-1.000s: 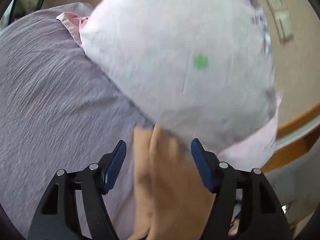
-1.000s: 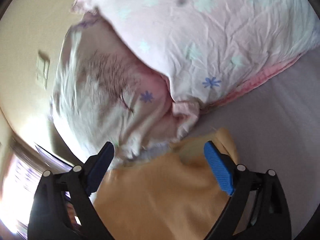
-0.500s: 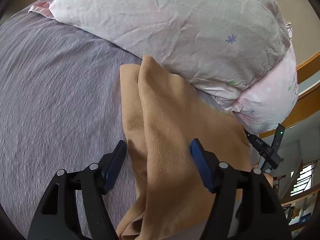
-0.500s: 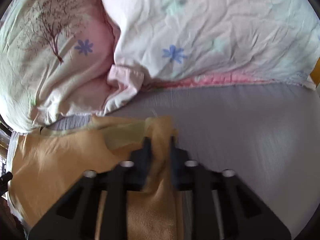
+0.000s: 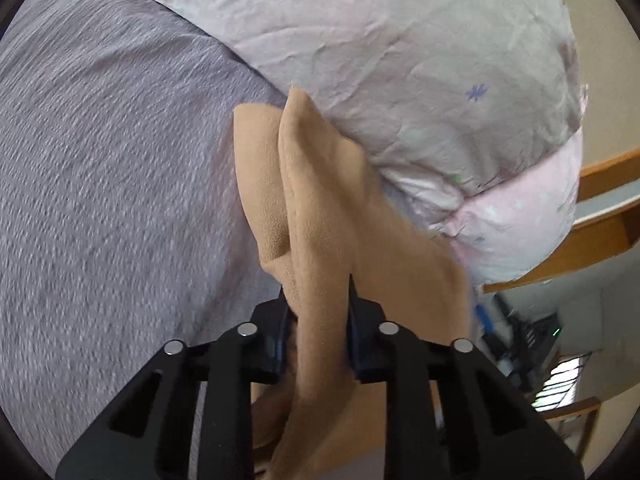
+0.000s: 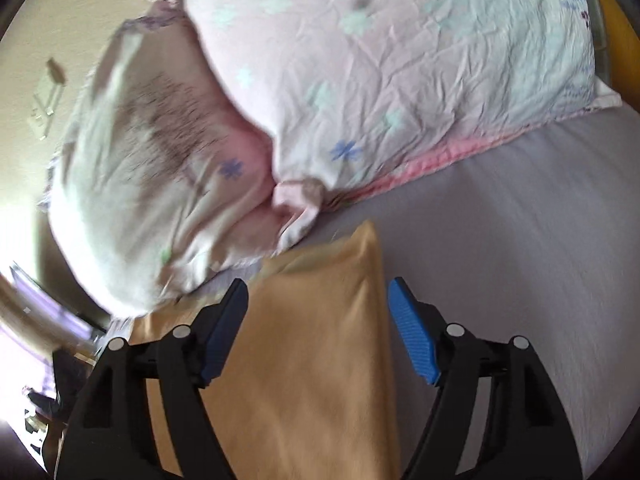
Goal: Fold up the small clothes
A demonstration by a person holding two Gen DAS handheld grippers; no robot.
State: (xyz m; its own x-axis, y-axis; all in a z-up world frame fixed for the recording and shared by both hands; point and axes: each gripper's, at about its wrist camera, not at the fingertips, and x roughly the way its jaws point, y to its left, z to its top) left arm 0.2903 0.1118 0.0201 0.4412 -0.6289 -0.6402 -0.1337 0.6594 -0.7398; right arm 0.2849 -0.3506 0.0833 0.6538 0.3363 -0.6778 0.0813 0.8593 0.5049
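Here we have the left gripper (image 5: 318, 300) clamped on the tan garment (image 5: 320, 216) and the right gripper (image 6: 316, 328) spread wide.

Our left jaws are pressed together on a raised fold of the garment, which lies on the grey bedsheet (image 5: 100, 160) with its far corner touching the floral pillow (image 5: 400, 60). Our right blue pads (image 6: 412, 332) stand well apart on either side of the garment; whether they touch it we cannot tell.
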